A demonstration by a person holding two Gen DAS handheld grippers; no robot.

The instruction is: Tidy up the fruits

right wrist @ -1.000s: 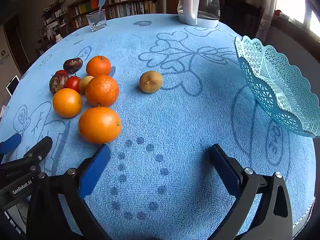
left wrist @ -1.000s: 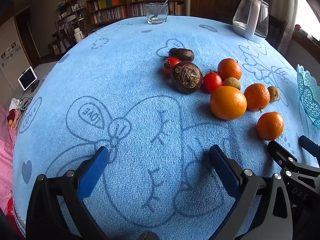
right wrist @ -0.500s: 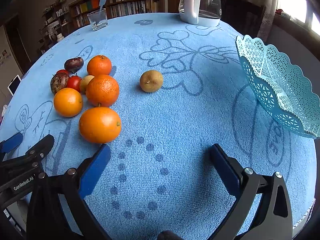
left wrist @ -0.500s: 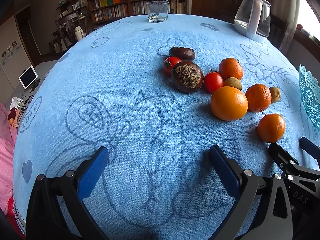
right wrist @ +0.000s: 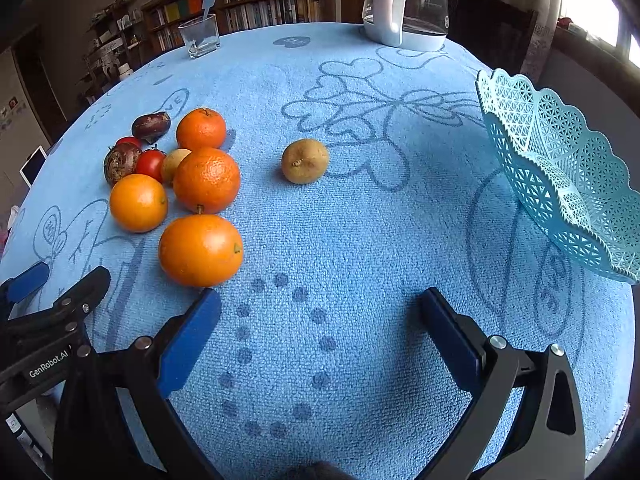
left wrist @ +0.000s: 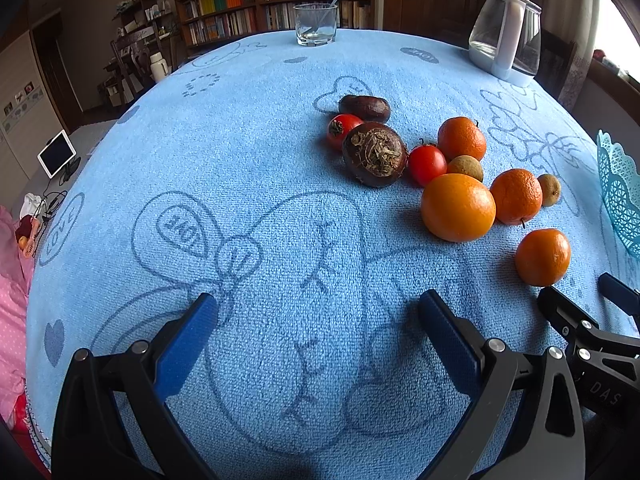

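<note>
Our right hand-held gripper (right wrist: 319, 308) hangs low over the blue-towelled worktop (right wrist: 360, 240), fingers spread wide apart with nothing between them. The nearest orange (right wrist: 201, 250) lies just beyond its left fingertip (right wrist: 192, 336). Our left hand-held gripper (left wrist: 318, 312) is likewise spread and empty, the fruit cluster (left wrist: 440, 168) ahead to its right. Farther off sits a lone brownish fruit (right wrist: 305, 161), perhaps a kiwi. The lattice basket (right wrist: 560, 168) stands at the right edge, seemingly empty.

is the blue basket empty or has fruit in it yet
Empty as far as shows: the basket lattice shows no fruit inside, though its far side is cut off. All the oranges sit on the cloth.
</note>
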